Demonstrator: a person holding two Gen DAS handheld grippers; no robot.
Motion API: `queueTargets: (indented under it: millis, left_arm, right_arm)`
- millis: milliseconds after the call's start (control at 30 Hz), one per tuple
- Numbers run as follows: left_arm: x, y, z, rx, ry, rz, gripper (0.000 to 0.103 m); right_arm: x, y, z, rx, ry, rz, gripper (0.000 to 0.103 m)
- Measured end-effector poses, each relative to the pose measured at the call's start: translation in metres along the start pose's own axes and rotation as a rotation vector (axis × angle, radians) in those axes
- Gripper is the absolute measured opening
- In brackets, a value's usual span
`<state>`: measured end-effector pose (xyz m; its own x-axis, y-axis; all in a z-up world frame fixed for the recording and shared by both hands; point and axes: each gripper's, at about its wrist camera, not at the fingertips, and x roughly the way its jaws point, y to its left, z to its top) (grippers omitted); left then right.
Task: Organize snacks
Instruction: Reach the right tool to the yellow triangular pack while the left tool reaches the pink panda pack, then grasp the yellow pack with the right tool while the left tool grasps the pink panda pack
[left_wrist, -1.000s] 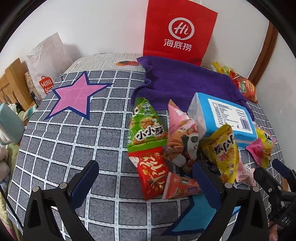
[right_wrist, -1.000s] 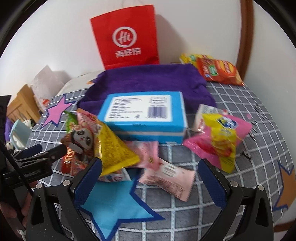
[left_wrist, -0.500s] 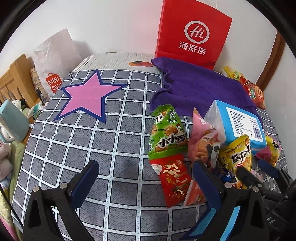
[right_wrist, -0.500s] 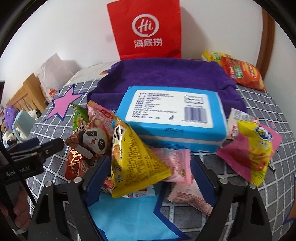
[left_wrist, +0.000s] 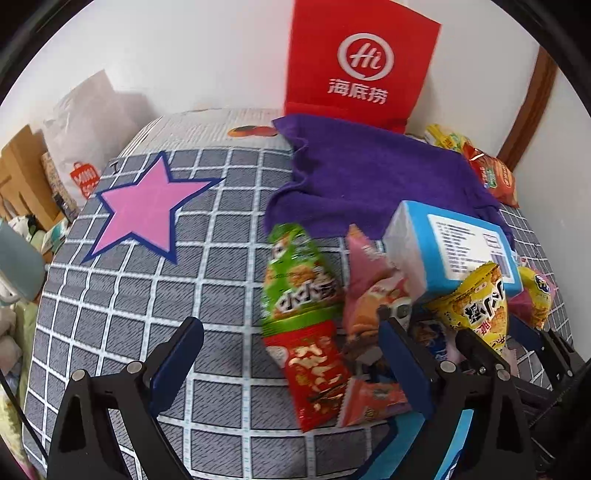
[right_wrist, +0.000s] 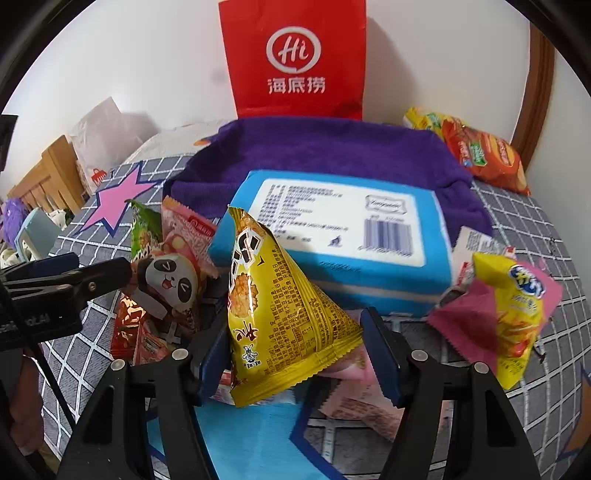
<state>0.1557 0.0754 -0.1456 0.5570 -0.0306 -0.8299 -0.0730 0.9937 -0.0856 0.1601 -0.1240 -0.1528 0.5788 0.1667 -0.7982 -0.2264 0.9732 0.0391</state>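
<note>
Your right gripper (right_wrist: 295, 354) fingers have just been closing around the yellow packet (right_wrist: 280, 314), not yet clearly pinching; squeeze gently. Left gripper (left_wrist: 291, 362) wide open, empty.

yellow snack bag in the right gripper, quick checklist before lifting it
1. Yellow snack bag between the right gripper fingers: ok. The jaws have just been closing around it.
2. Both pads pressing firmly on the bag: cannot tell; the left pad touches it, while the right pad seems to meet only its corner.
3. Nothing else caught in the grip: cannot tell; pink packets lie right under the bag.
4. Blue box clear of the bag: not ok; the bag's tip leans against it.
5. Left gripper out of the way: ok; it is open over the red packet, beside the pile.
</note>
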Motion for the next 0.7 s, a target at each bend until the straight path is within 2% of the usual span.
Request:
queueTargets:
  millis: [133, 333, 400, 467, 567, 633, 700]
  left_arm:
    - [0.0, -0.015, 0.004, 0.037, -0.003, -0.016, 0.095]
    - [0.016, -0.037, 0.003, 0.066, 0.032, -0.012, 0.094]
    - [0.022, -0.044, 0.002, 0.077, 0.04, -0.01, 0.086]
    - [0.027, -0.051, 0.002, 0.092, 0.049, 0.001, 0.084]
    - [0.034, -0.058, 0.003, 0.111, 0.06, 0.022, 0.076]
    - [0.038, -0.06, 0.004, 0.115, 0.067, 0.03, 0.068]
    - [0.04, -0.061, 0.005, 0.117, 0.07, 0.036, 0.051]
  right_arm:
    - [-0.008, -0.018, 0.002, 0.042, -0.011, 0.019, 0.067]
    - [-0.013, -0.04, 0.001, 0.097, -0.027, 0.03, 0.067]
    - [-0.015, -0.046, -0.001, 0.098, -0.031, 0.017, 0.067]
    - [-0.017, -0.051, -0.003, 0.101, -0.037, 0.011, 0.067]
    - [-0.021, -0.059, -0.004, 0.109, -0.046, 0.009, 0.067]
    - [-0.024, -0.061, -0.003, 0.111, -0.054, 0.007, 0.067]
    - [-0.028, -0.063, -0.003, 0.108, -0.068, 0.006, 0.067]
